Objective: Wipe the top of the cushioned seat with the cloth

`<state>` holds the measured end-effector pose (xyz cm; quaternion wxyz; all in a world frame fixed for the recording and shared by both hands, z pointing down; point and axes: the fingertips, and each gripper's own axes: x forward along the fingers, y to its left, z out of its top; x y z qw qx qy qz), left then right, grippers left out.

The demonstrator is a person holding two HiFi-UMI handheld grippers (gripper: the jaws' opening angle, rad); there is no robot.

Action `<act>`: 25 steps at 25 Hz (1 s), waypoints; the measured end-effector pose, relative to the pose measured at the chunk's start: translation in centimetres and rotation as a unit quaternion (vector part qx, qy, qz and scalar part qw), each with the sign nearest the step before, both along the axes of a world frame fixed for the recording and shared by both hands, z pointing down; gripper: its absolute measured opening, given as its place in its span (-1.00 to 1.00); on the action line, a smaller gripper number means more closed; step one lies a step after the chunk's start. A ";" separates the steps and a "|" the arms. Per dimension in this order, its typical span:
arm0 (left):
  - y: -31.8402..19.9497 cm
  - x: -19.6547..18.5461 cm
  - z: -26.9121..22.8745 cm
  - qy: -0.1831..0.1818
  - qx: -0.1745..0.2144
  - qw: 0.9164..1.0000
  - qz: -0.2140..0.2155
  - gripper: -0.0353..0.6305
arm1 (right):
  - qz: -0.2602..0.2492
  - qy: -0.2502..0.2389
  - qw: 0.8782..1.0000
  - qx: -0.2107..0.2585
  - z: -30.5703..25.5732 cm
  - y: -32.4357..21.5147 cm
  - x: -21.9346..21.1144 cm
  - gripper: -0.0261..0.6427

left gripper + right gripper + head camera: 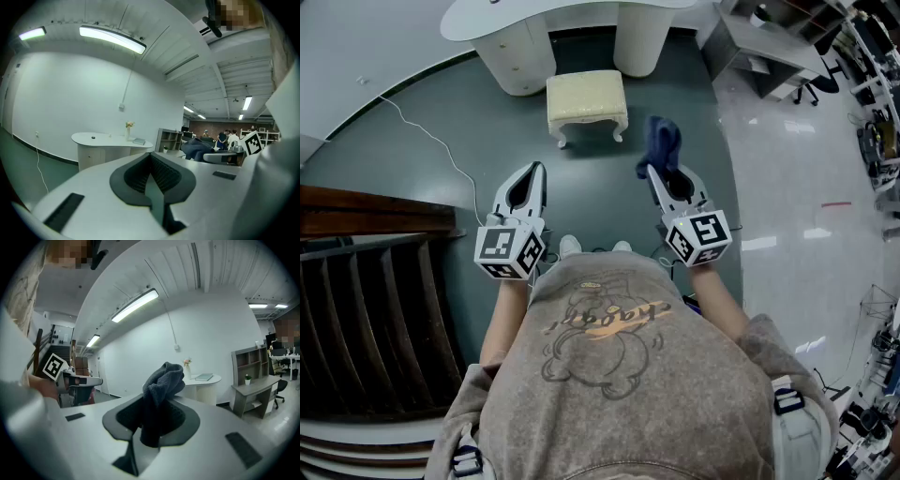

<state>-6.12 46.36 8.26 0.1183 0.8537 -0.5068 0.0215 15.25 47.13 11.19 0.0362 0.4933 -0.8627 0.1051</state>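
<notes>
At the bottom of the head view a grey sweatshirt (619,375) fills the centre, with the toes of two white shoes (570,246) just above it. The left gripper (530,180) sits left of centre. In its own view, the left gripper (151,159) has its jaws pressed together with nothing between them. The right gripper (656,176) sits right of centre, level with the left and well apart from it. In the right gripper view, the right gripper (157,411) is clenched on a dark blue cloth (161,380), which rises in a bunch above the jaws.

In the head view the cloth (663,142) stands out past the jaw tips over the dark green floor (591,187). It is to the lower right of the cushioned seat (586,98) and not touching it. The seat is cream with white legs and stands in the upper middle of the frame, its top bare. A white cable (431,141) trails across the floor at upper left. Dark wooden steps (366,319) fill the lower left.

Just beyond the seat, at the top edge, is a curved white desk (534,28). The left gripper view shows a vase (128,131) of flowers on the desk (105,140). A grey shelf unit (755,42) stands at upper right on pale glossy flooring.
</notes>
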 end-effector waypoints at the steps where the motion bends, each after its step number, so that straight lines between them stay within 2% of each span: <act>1: 0.1 0.2 0.0 0.000 0.000 1.000 0.000 -0.85 | -0.001 0.000 1.000 0.000 0.0 0.1 0.1 -0.64; 7: 0.7 1.4 0.4 -0.002 -0.001 1.000 -0.007 -0.85 | -0.008 0.002 1.000 -0.003 0.6 0.6 1.4 -0.64; 15: 1.7 3.9 1.3 0.009 0.004 0.999 -0.038 -0.85 | -0.042 0.002 0.999 -0.008 1.7 1.1 4.4 -0.64; 20: 1.9 4.9 1.2 0.004 0.009 0.999 -0.041 -0.85 | -0.035 -0.002 0.999 -0.009 2.0 0.1 5.7 -0.64; 25: 0.4 4.7 1.4 0.001 0.007 0.999 -0.037 -0.85 | -0.034 -0.006 0.999 -0.010 2.2 -1.6 5.2 -0.64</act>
